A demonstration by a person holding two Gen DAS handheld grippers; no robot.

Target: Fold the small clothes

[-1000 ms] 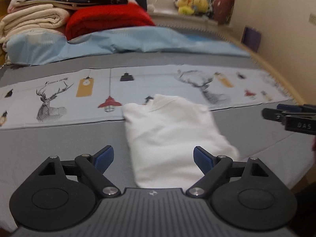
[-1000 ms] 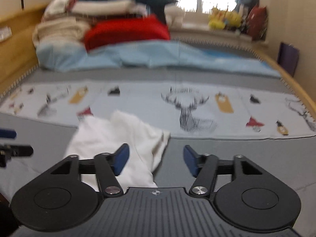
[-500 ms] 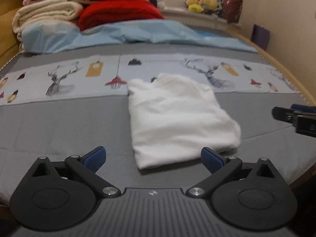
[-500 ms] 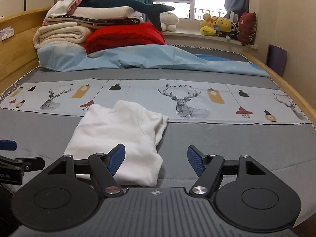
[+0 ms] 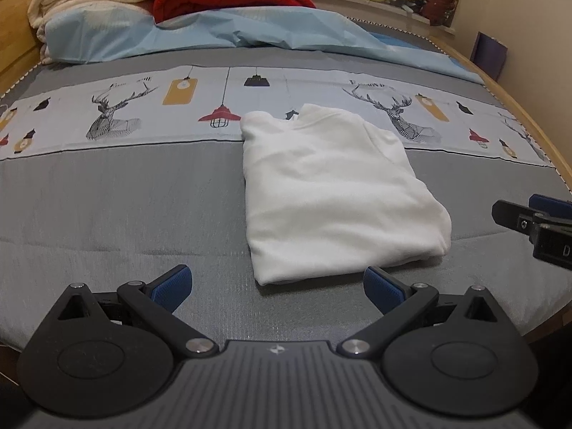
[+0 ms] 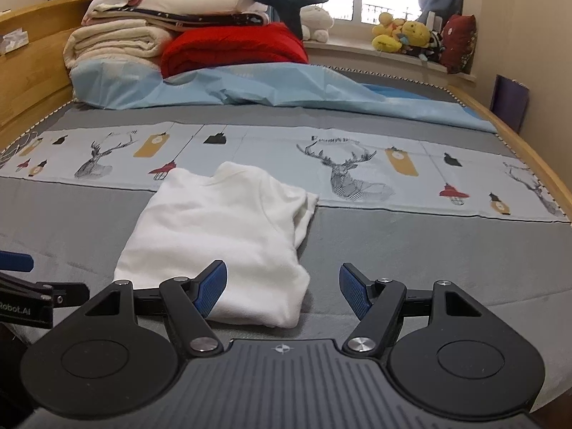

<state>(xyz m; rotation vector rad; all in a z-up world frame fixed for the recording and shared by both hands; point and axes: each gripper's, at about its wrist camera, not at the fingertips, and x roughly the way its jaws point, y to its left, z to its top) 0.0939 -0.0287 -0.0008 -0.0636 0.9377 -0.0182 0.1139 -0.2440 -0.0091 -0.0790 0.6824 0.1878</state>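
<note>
A white garment (image 5: pixel 332 193) lies folded into a rough rectangle on the grey bed cover (image 5: pixel 125 207), its neckline toward the deer-print strip. My left gripper (image 5: pixel 277 279) is open wide just short of the garment's near edge, nothing between its blue pads. In the right wrist view the same garment (image 6: pixel 221 236) lies ahead and to the left. My right gripper (image 6: pixel 282 280) is open above its near right corner, pads not touching the cloth. Each gripper shows in the other's view: the right gripper (image 5: pixel 529 218) at the right edge, the left gripper (image 6: pixel 21 275) at the left edge.
Folded cream blankets (image 6: pixel 114 43), a red quilt (image 6: pixel 232 50) and a light blue sheet (image 6: pixel 268 85) fill the far end of the bed. Plush toys (image 6: pixel 400 35) line the windowsill. A wooden bed rail (image 6: pixel 529 153) and a wall run along the right.
My left gripper's jaws have spread wider and it has drawn back and lower, so the garment's near edge now lies beyond its pads. The right gripper also sank, and the garment lies flat.
</note>
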